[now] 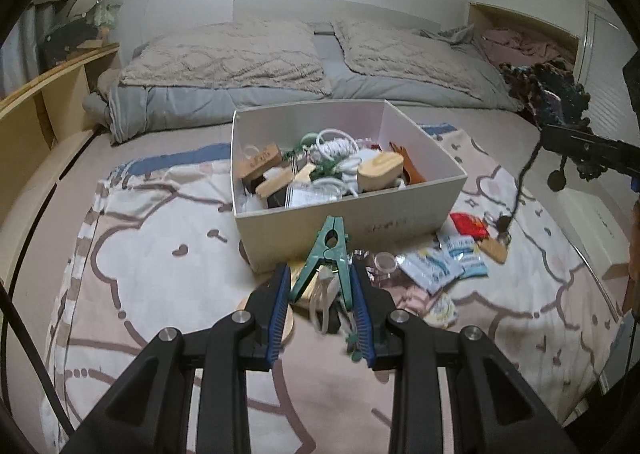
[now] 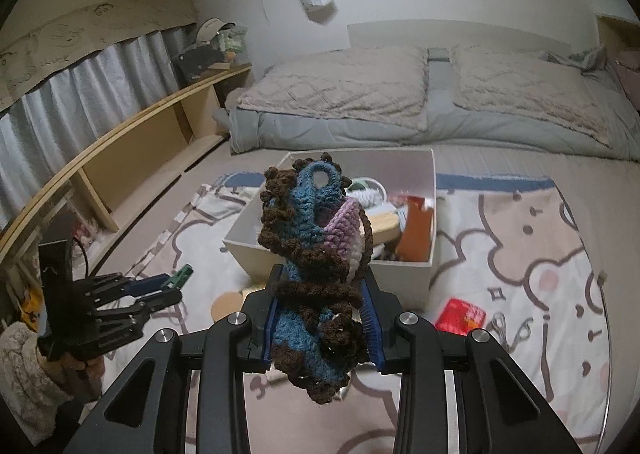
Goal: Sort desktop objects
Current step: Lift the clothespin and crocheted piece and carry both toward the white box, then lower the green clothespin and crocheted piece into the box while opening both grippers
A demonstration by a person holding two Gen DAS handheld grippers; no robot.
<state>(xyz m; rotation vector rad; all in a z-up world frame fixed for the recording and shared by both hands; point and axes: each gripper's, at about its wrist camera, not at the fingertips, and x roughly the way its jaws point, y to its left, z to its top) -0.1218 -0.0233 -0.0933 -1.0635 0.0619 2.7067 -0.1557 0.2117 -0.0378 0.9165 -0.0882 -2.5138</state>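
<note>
Tongs [image 1: 322,286] grip clip [image 1: 330,250] — yarn [image 2: 316,250]

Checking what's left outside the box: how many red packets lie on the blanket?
1: the red packet lies on the blanket right of the white box; others may hide under clutter.

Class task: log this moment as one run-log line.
left gripper: shut on green clip | right gripper: shut on crochet piece | white box: part-filled
</note>
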